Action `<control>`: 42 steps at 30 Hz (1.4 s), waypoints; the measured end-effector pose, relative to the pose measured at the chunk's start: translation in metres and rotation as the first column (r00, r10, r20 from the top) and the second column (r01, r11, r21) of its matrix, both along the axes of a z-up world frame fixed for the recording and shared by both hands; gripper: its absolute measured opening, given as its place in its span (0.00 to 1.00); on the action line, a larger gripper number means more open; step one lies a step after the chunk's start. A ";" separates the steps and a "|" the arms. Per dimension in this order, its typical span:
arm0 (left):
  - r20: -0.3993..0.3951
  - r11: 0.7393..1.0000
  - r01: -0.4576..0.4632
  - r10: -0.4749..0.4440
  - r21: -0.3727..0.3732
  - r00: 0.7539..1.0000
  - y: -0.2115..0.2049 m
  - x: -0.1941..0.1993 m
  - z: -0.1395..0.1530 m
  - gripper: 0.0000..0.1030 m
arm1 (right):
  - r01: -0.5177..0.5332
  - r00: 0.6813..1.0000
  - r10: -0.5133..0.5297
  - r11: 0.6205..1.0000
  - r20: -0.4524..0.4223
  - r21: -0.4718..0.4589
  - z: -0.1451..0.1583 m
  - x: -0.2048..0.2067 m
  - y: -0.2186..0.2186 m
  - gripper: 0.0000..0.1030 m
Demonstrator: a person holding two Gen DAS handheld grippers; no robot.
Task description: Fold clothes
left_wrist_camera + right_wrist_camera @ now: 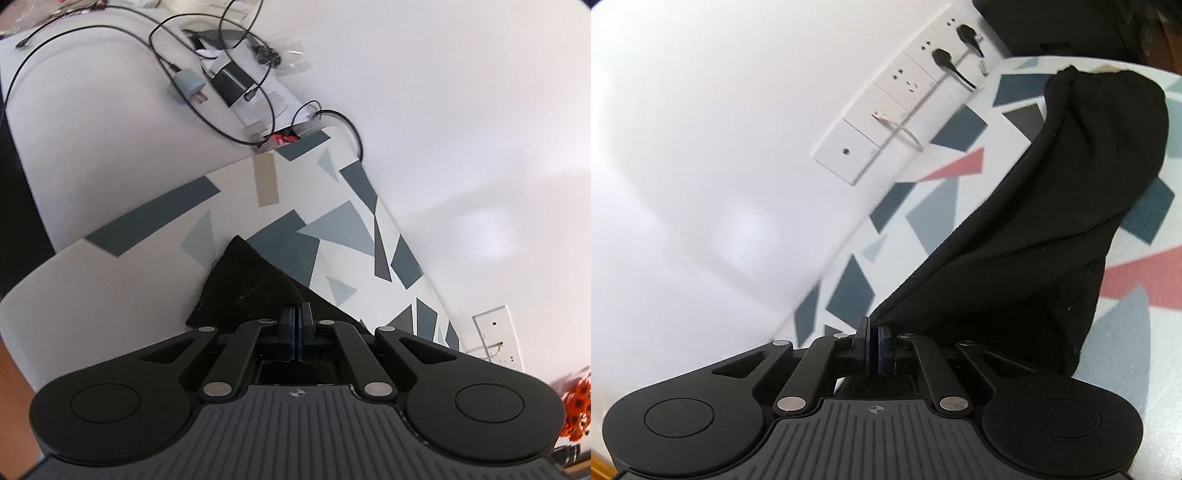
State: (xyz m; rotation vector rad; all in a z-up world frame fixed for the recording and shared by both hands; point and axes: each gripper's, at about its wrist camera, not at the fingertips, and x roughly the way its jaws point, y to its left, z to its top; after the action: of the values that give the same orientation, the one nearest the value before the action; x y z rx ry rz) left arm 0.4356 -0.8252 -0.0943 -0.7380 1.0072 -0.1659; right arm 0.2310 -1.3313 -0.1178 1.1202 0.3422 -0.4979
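Both grippers grasp a black garment (1052,229) over a table covered in a cloth printed with grey, blue and red shapes (923,218). In the right wrist view, the right gripper (873,328) has its jaws clenched on a corner of the garment, which rises from the jaws in a taut, draped fold and stretches away up and to the right above the patterned cloth. Beyond it, a row of white wall sockets (897,92) carries two black plugs (942,59) and a white cable.

In the left wrist view, the left gripper (296,314) has its jaws pinched on another bunched edge of the same garment (236,280), whose dark point sits just ahead of the jaws against the patterned cloth (332,229). Farther off, on a plain white table (92,129), lie looping black cables (155,48), a grey charger (188,83) and a black adapter (231,81), close together.
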 end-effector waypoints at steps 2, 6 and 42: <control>-0.083 0.999 -0.034 0.032 -0.025 0.996 -0.002 0.009 -0.011 0.01 | 0.008 1.000 -0.007 1.000 -0.025 0.026 -0.004 0.001 -0.006 0.03; -0.056 0.999 -0.041 0.042 0.012 0.998 -0.021 0.033 -0.010 0.01 | -0.007 0.996 0.008 1.000 -0.093 0.013 -0.012 0.021 -0.013 0.03; -0.103 0.976 -0.032 0.056 0.216 0.993 -0.003 0.004 -0.067 0.02 | -0.130 0.929 0.137 0.991 -0.343 0.045 -0.054 0.023 0.005 0.03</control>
State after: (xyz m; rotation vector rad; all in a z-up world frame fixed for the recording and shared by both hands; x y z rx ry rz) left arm 0.4393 -0.8282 -0.1613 -0.5762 1.0924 0.0224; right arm 0.2542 -1.3264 -0.1720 1.0200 0.7287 -0.5715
